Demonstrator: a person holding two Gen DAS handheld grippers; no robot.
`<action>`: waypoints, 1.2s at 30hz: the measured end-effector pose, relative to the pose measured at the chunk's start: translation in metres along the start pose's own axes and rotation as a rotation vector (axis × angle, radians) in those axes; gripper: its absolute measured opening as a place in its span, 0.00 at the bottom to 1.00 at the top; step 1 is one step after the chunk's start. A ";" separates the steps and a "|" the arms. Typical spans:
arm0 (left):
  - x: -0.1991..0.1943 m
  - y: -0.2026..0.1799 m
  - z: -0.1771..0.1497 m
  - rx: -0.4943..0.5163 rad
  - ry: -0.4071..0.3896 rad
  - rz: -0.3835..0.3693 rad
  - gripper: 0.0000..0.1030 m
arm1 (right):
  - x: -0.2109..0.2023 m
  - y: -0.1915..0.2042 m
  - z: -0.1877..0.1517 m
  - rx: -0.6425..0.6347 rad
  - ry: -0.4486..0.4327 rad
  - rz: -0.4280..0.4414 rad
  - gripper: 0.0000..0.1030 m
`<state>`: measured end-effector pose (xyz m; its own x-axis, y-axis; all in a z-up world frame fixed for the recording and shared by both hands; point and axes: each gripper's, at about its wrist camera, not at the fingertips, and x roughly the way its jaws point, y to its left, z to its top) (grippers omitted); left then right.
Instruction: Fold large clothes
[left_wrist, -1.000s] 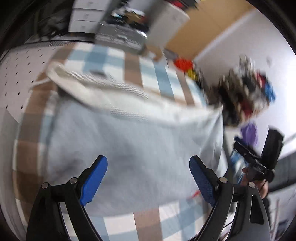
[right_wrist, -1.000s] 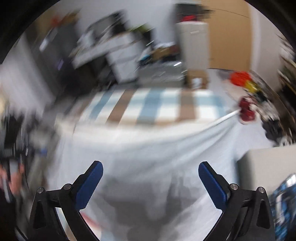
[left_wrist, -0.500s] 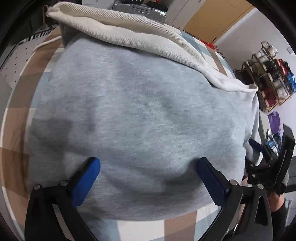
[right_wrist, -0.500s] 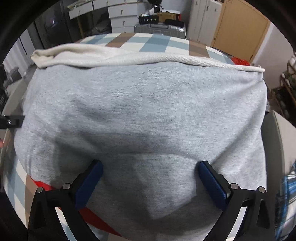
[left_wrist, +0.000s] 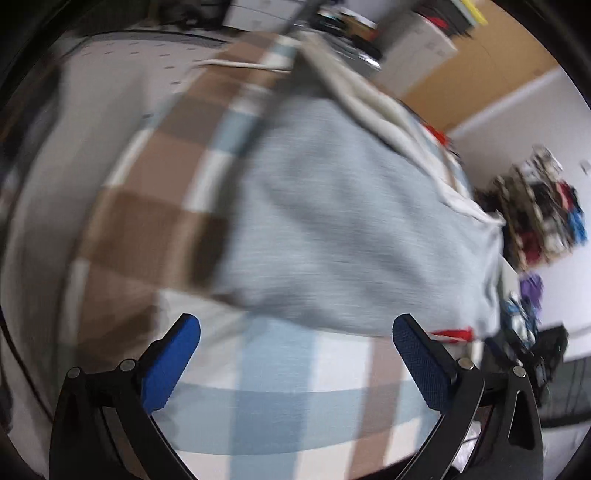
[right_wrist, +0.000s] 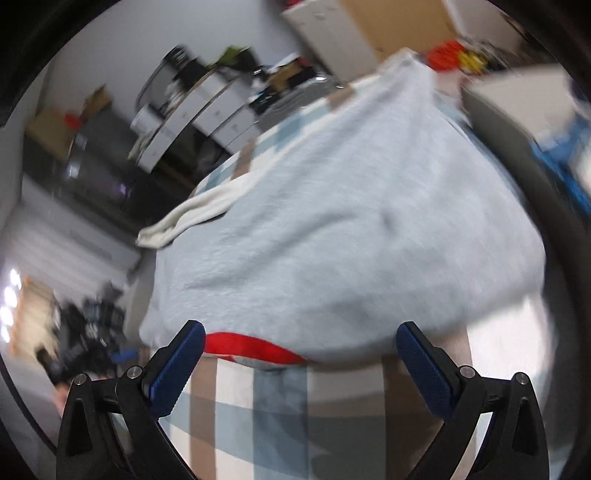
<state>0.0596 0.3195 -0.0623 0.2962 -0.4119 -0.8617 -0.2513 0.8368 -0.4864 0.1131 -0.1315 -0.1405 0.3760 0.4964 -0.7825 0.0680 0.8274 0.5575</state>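
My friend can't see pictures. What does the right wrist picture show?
A folded light grey sweatshirt lies on a blue, brown and white checked cloth, with a cream edge at its far left and a red strip peeking from under its near edge. The right hand-held gripper is open and holds nothing. The picture is blurry.

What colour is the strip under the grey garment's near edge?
Red strip, clearest in the right wrist view.
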 end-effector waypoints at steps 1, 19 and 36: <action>0.003 0.011 0.000 -0.035 0.013 -0.011 0.99 | 0.006 -0.007 0.000 0.040 0.015 0.010 1.00; 0.027 0.052 0.027 -0.235 0.043 -0.420 0.99 | 0.026 -0.063 0.017 0.387 -0.065 0.138 1.00; 0.048 0.042 0.018 -0.277 -0.023 -0.400 0.10 | 0.024 -0.070 0.014 0.301 -0.221 0.030 0.15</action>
<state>0.0795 0.3414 -0.1218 0.4393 -0.6707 -0.5977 -0.3489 0.4857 -0.8014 0.1306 -0.1810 -0.1945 0.5702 0.4233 -0.7040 0.3104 0.6824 0.6618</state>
